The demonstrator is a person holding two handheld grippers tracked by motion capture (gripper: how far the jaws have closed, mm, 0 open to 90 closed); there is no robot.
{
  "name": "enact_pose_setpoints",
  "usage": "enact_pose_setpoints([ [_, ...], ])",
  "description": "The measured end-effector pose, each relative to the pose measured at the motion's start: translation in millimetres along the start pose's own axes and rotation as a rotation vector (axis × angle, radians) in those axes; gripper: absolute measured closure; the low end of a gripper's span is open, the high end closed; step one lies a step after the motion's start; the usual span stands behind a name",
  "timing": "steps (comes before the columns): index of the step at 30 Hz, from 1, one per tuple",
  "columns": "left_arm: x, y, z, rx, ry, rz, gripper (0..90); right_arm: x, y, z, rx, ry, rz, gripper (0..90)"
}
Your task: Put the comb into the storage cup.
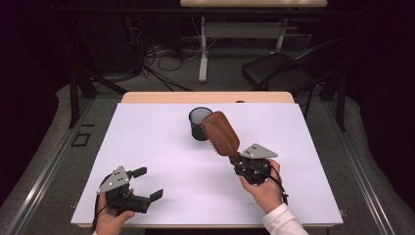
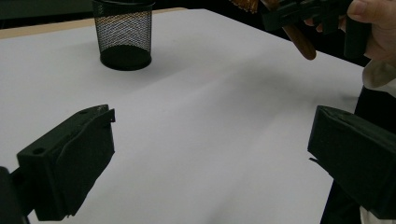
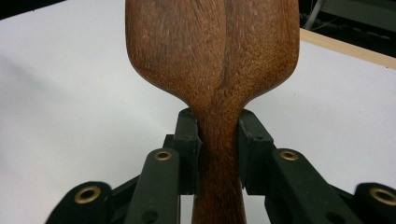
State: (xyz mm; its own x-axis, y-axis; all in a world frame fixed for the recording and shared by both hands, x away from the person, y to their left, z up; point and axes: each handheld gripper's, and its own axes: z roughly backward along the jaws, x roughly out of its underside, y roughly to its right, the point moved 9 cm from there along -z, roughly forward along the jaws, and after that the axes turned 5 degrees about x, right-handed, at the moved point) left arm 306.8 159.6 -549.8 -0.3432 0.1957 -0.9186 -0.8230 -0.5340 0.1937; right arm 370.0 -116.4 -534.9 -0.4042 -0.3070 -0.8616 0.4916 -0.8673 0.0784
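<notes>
Just beside the mesh cup [image 1: 200, 123], toward the person: right gripper [image 1: 238, 160] clamps the wooden hairbrush [image 1: 221, 133] by its handle, head angled up toward the cup rim. Left gripper [image 1: 147, 183] hangs wide open, empty, farther off.

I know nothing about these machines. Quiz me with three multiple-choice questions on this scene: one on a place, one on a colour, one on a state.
1. Where is the mesh cup?
A. on the white table top
B. on the floor
C. in a hand

2. What colour is the hairbrush?
A. blue
B. brown
C. white

3. How are the left tongs?
A. shut on the cup
B. shut on a pen
C. open, holding nothing

Answers: 1 A, it stands on the top's far part. 2 B, wood grain shows. 3 C, the jaws stand wide apart.
</notes>
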Motion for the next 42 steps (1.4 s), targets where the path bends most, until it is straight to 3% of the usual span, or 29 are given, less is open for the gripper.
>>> enact_pose_setpoints([
  [11, 1.1, -2.3, -1.0, -0.008, -0.009, 0.007, 0.5, 10.7, -0.6, -4.4, 0.000, 0.031, -0.003, 72.4],
  [21, -2.7, -0.1, -8.4, 0.013, -0.009, 0.020, 0.5, 13.3, -1.4, -4.0, 0.015, 0.050, 0.005, 72.4],
  [33, -28.7, -3.0, -18.6, 0.047, 0.006, 0.073, 0.4, 11.2, -7.4, -1.2, 0.008, 0.072, 0.020, 72.4],
  [42, -62.9, 1.5, -34.0, 0.091, 0.018, 0.066, 0.4, 9.3, -9.6, 0.6, 0.006, 0.086, 0.022, 72.4],
])
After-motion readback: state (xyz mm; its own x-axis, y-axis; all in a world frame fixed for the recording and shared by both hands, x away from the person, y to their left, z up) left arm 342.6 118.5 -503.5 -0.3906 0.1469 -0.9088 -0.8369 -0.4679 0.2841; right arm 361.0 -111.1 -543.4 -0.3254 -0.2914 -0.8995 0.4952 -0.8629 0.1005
